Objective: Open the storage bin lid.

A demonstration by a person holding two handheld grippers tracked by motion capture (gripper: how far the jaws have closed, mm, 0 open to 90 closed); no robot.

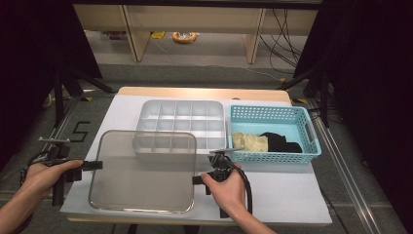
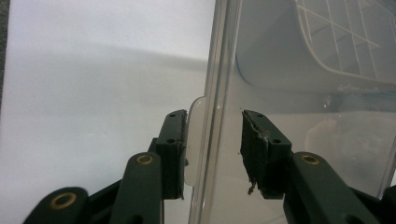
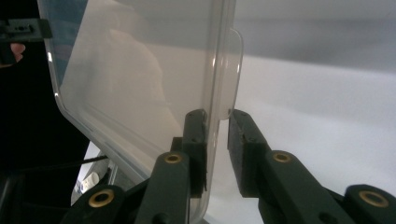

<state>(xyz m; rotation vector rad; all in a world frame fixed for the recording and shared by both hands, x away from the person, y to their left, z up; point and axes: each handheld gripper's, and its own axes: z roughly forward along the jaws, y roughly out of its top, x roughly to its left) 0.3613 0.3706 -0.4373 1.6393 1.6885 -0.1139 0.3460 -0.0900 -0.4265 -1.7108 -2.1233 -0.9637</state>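
Note:
A clear plastic lid (image 1: 143, 170) hangs low over the front of the white table (image 1: 282, 190), and its far edge overlaps the front of a grey compartment box (image 1: 180, 117). My left gripper (image 1: 97, 165) is shut on the lid's left rim by its small tab. In the left gripper view the jaws (image 2: 212, 154) straddle that rim of the lid (image 2: 280, 93). My right gripper (image 1: 195, 180) is shut on the right rim. In the right gripper view its jaws (image 3: 217, 149) pinch the lid (image 3: 140, 84) just below the other tab.
A blue basket (image 1: 272, 114) stands to the right of the box and holds a yellow cloth (image 1: 251, 142) and a black cloth (image 1: 280, 142). Dark tripod legs stand off both sides of the table. The compartment box (image 2: 345, 42) shows through the lid.

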